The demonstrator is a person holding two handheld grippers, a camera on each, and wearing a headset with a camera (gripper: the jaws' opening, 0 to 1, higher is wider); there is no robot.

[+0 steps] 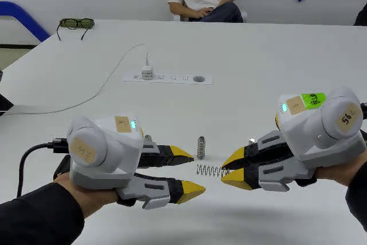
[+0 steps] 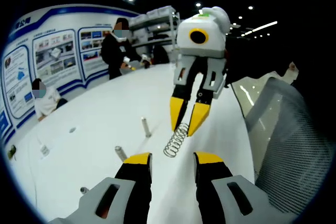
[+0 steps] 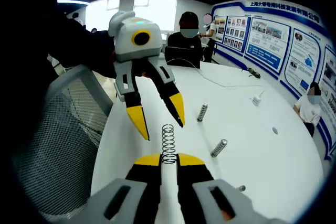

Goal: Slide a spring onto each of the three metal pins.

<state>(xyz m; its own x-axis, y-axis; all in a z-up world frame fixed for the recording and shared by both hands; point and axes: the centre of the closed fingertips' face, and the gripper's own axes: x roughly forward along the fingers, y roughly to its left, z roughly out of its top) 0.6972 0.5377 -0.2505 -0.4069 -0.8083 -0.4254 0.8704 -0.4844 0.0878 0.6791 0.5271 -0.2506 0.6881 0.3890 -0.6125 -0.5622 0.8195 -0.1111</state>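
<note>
White worktop [image 1: 229,50], wide and glossy, with a power strip farther back and a seated person at its far edge. The right claw [image 1: 232,167] is clamped on one end of the loose spring [image 1: 210,170], which sticks out level toward the left claw [image 1: 189,171], whose tips stand apart near the spring's free end.

To do this well, I'd tip the spring upright with the open free end downward, line its bore up over the bare pin [image 1: 251,140] just behind the right claw, and lower it straight. A tilted entry would likely snag a coil. The left claw could steady the free end lightly, without pinching.

The spring is thin silvery wire, evenly coiled and apparently undeformed. The middle pin [image 1: 200,147] already wears one, and the far pin [image 1: 147,137] seems to as well.
</note>
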